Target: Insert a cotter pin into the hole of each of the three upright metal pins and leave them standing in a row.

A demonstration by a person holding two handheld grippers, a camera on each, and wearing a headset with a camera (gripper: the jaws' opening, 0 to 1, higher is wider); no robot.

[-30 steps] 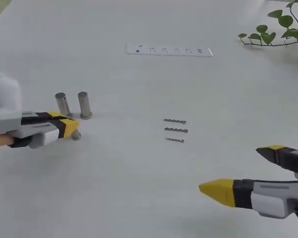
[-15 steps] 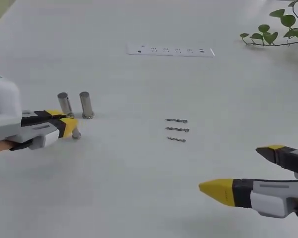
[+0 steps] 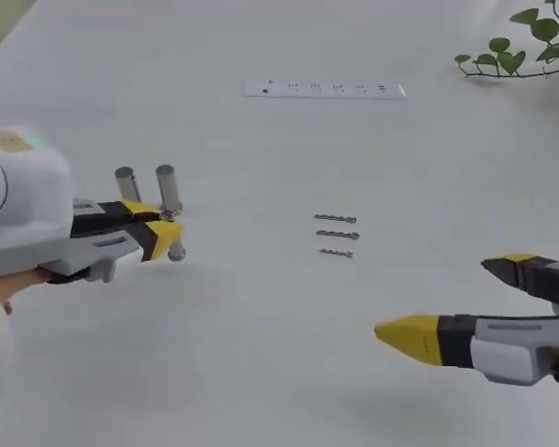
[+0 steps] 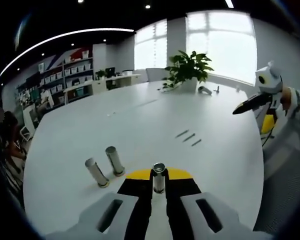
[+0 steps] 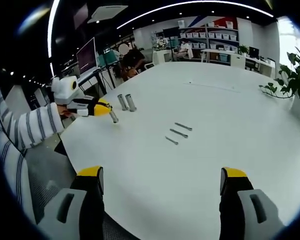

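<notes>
left gripper (image 3: 165,238) clamped on one metal pin (image 4: 158,177), has carried it right, away from two standing pins (image 3: 167,186), toward cotter pins (image 3: 336,235) on table | right gripper (image 3: 431,298) wide open, empty | nothing inserted yet

open table (image 3: 261,317) from right gripper (image 3: 431,298), jaws spread, to the three cotter pins (image 3: 335,236), nothing between. two upright pins (image 3: 168,186) stand just behind left gripper (image 3: 168,235), clamped on third pin (image 3: 175,251), so it's tight on that side. wide bare gap from there to cotter pins. power strip (image 3: 324,89) and plant (image 3: 543,30) well apart at far edge.
</notes>
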